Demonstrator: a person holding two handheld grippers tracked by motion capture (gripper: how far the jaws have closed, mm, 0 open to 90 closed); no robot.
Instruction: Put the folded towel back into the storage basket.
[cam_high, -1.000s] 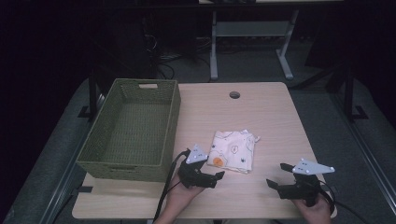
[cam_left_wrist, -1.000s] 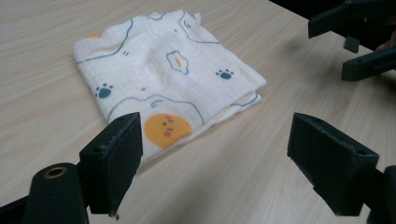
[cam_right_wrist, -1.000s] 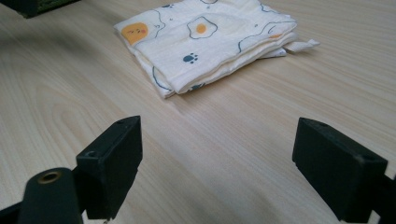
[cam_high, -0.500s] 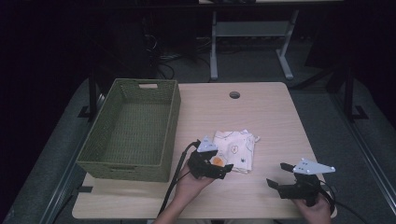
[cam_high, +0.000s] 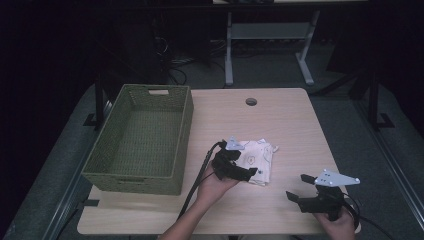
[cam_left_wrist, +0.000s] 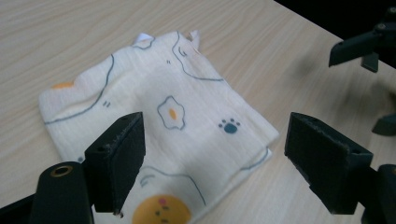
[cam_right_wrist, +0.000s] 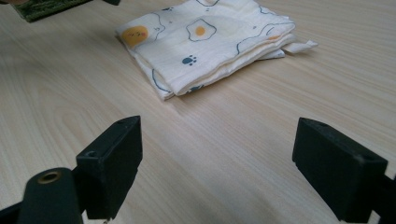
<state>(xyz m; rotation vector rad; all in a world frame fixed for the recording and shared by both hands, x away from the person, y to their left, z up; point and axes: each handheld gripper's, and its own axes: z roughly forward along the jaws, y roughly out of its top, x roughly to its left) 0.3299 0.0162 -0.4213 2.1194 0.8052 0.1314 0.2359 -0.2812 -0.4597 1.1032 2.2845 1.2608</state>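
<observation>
A folded cream cloth (cam_high: 259, 159) printed with eggs and paw marks lies near the middle of the wooden table (cam_high: 280, 120). My left gripper (cam_high: 240, 169) hovers over the cloth's near left corner, open, with its jaws straddling the fabric (cam_left_wrist: 187, 126) and nothing pinched. My right gripper (cam_high: 300, 192) stands open near the table's front right, apart from the cloth (cam_right_wrist: 205, 42), which lies ahead of its jaws.
A green woven basket (cam_high: 142, 140) with nothing in it sits on the table's left half. A round cable hole (cam_high: 251, 101) is at the back centre. Bare wood lies between the cloth and the right gripper.
My left gripper has moved forward and to the right, from the table in front of the cloth to above its near corner. The right gripper has stayed put.
</observation>
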